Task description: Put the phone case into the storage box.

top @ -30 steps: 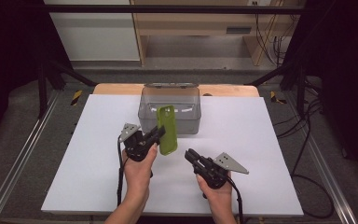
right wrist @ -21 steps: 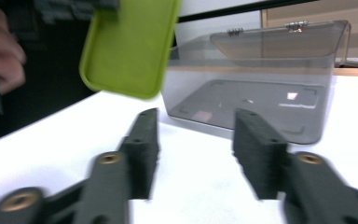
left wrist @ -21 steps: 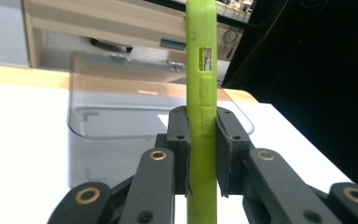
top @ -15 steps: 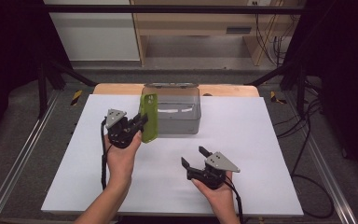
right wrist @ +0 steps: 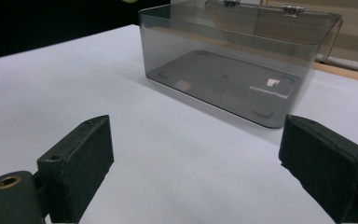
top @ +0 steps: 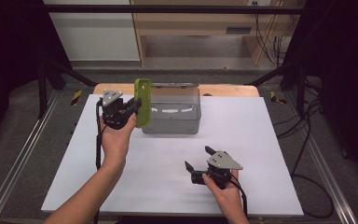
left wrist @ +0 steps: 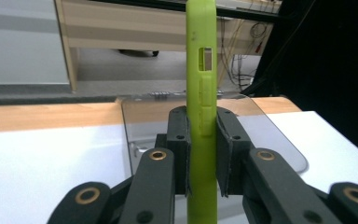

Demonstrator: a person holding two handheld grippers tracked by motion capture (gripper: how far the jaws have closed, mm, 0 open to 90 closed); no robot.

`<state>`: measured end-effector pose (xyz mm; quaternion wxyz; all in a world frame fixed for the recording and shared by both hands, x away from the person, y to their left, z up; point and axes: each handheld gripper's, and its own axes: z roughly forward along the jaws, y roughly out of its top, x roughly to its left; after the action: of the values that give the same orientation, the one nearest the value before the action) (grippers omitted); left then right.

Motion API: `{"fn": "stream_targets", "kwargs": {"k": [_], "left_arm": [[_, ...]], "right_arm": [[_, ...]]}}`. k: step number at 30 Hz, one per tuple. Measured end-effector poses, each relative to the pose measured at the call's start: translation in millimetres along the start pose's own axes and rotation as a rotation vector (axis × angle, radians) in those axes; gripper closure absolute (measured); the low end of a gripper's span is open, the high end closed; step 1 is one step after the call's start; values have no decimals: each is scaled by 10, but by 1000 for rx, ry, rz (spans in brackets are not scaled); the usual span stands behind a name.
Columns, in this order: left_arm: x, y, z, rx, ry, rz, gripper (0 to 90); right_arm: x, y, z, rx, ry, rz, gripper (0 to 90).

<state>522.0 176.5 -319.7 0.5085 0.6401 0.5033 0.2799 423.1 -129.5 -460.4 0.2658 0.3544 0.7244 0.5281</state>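
Note:
My left gripper [top: 134, 107] is shut on a lime-green phone case [top: 142, 101], held upright at the left end of a clear grey box [top: 171, 112]. In the left gripper view the pads [left wrist: 180, 154] press both sides of the phone case [left wrist: 201, 93], with the box [left wrist: 256, 135] behind and below. My right gripper [top: 197, 162] rests low over the white table near the front, and its jaws have just been opening; they stand wide apart with nothing between them. The right gripper view shows its gap [right wrist: 196, 172] facing the open box [right wrist: 233, 65], whose lid is hinged back.
The white table top [top: 261, 140] ends at a wooden strip at the back. Metal rails run along both sides, cables hang at the right, and a wooden bench stands beyond the table.
The left gripper has lifted the green case up and to the left, from in front of the box to its left end. The right gripper's jaws have opened wide.

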Motion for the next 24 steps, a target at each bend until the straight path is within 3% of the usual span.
{"fn": "stream_targets", "kwargs": {"k": [3, 6, 8, 11, 13, 15, 17, 24], "left_arm": [[3, 94, 45, 3, 10, 14, 775], [5, 171, 94, 0, 18, 11, 775], [10, 198, 136, 0, 17, -10, 775], [7, 206, 203, 4, 24, -24, 775], [2, 205, 221, 6, 29, -24, 774], [-12, 202, 254, 8, 34, -19, 775], [-29, 211, 286, 10, 40, -3, 775], [-9, 232, 361, 15, 64, 15, 775]], "right_arm": [[-92, -30, -108, 11, -31, -49, 62], [-219, -95, -256, -1, -64, -68, 49], [-311, -156, -346, 1, -77, -73, 47], [-428, -287, -448, -39, -126, -82, 39], [-480, -310, -486, -45, -125, -54, 43], [-505, -283, -516, -76, -135, -54, 38], [-519, -299, -516, -73, -145, -53, 45], [-470, -317, -482, -16, -130, -46, 41]]}}
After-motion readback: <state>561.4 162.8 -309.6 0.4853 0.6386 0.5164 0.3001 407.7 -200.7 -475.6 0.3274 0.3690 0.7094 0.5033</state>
